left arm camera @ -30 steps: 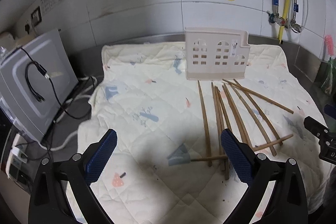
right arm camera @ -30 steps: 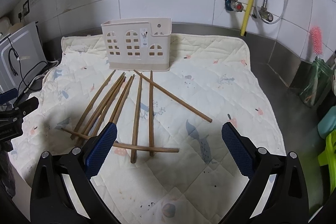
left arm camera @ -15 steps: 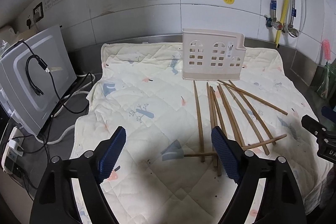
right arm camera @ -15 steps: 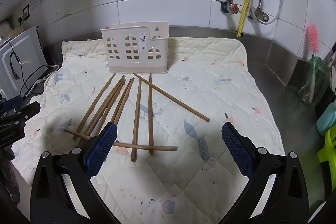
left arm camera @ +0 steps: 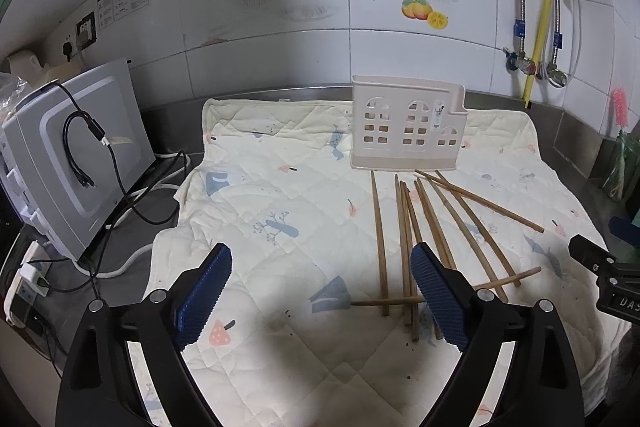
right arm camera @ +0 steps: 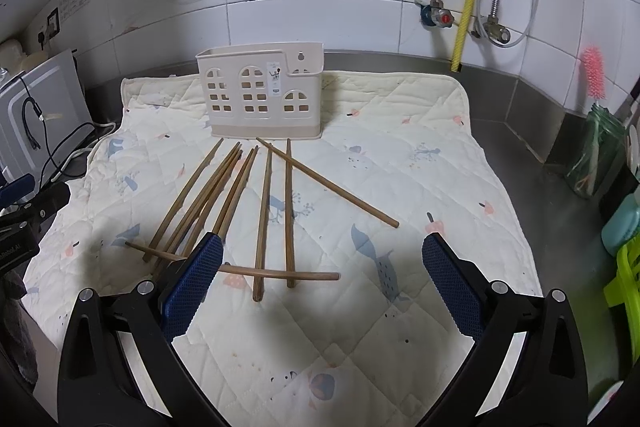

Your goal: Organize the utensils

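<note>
Several brown wooden chopsticks (right arm camera: 264, 211) lie fanned on a quilted cream mat (right arm camera: 420, 187), one lying crosswise at their near ends. A beige plastic utensil holder (right arm camera: 262, 97) with window cut-outs stands upright behind them. In the left wrist view the chopsticks (left arm camera: 432, 223) lie right of centre in front of the holder (left arm camera: 406, 129). My left gripper (left arm camera: 320, 291) is open and empty above the mat, left of the chopsticks. My right gripper (right arm camera: 322, 279) is open and empty, over the chopsticks' near ends.
A grey microwave (left arm camera: 76, 155) with dangling cables stands left of the mat. Pipes and valves (right arm camera: 464, 11) run down the tiled wall. A green glass jar (right arm camera: 600, 151) and a pink brush (right arm camera: 592, 71) stand at the right. The steel counter (right arm camera: 532, 187) borders the mat.
Both grippers have pulled back and up a little. The left gripper's jaws have narrowed slightly. The chopsticks and holder have not moved.
</note>
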A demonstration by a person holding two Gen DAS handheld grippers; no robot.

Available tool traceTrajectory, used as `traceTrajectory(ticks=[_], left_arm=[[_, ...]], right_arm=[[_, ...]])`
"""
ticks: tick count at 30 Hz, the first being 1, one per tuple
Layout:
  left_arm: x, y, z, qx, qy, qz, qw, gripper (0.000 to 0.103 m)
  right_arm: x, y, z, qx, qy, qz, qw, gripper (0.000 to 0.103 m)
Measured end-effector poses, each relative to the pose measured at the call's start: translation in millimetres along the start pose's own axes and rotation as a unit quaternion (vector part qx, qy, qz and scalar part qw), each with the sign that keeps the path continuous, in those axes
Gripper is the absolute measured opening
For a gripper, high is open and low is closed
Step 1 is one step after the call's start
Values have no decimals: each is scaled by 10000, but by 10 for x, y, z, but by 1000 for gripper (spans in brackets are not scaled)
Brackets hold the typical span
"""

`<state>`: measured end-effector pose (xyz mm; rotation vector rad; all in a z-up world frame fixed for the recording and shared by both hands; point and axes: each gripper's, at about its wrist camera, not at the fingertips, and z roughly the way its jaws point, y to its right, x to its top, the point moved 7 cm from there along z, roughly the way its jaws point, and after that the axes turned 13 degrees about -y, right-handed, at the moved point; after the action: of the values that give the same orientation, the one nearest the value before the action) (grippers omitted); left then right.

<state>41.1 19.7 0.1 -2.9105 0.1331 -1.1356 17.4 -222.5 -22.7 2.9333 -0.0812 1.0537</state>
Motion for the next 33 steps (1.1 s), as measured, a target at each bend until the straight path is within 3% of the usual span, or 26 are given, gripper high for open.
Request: traceTrajectory(ticks=[12,33], left_arm=[[-40,45,-28,-145,-59,35,9999,88],[41,66,-83,-35,104,127,9999,88]], right_arm=[[-13,-16,-59,-1,49,-41,10000,99],[25,22,-121,7,114,-35,9999,99]])
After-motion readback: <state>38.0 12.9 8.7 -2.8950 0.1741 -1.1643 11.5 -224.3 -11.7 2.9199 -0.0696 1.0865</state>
